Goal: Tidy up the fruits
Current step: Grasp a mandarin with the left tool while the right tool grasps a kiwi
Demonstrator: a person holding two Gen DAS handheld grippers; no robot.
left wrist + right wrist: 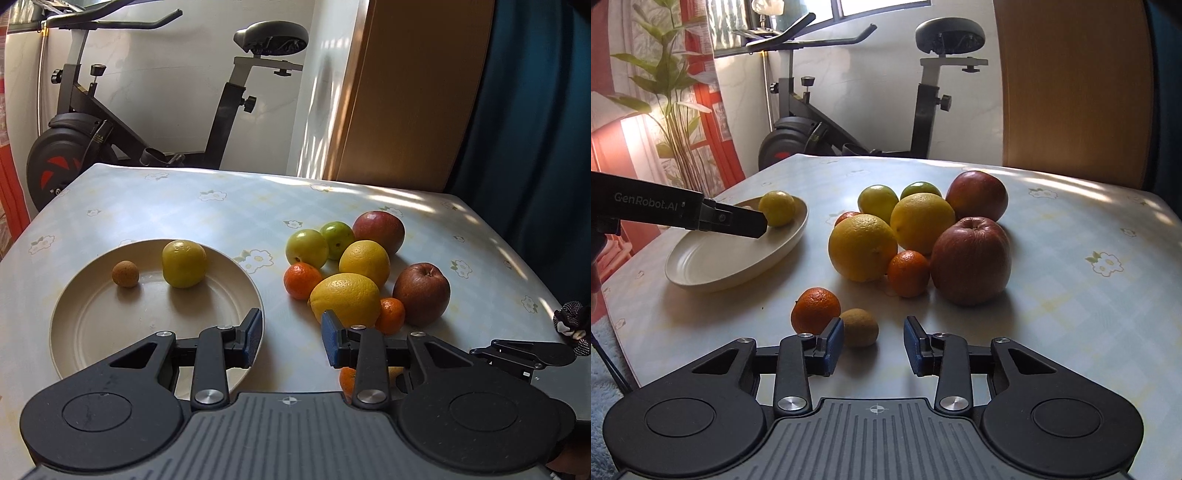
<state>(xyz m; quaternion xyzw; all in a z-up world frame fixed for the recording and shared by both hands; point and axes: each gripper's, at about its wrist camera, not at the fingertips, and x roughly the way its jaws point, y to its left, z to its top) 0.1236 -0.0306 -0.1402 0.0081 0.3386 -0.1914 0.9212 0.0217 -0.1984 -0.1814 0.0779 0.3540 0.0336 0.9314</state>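
A cream plate (74,295) on the left of the table holds a yellow-green fruit (184,263) and a small brown fruit (125,273). To its right lies a pile: two yellow citrus (345,299), two red apples (421,293), green fruits (306,248) and mandarins (302,280). My left gripper (291,332) hovers open and empty between plate rim and pile. My right gripper (873,338) is open near the table's front. A second small brown fruit (860,328) lies beside its left finger, clear of the right one. A mandarin (815,310) sits just left of it.
An exercise bike (110,122) stands behind the table. A wooden panel (406,92) and a blue curtain (535,129) are at the back right, and a plant (672,92) at the far left. The flowered tablecloth (1089,240) is bare to the right of the pile.
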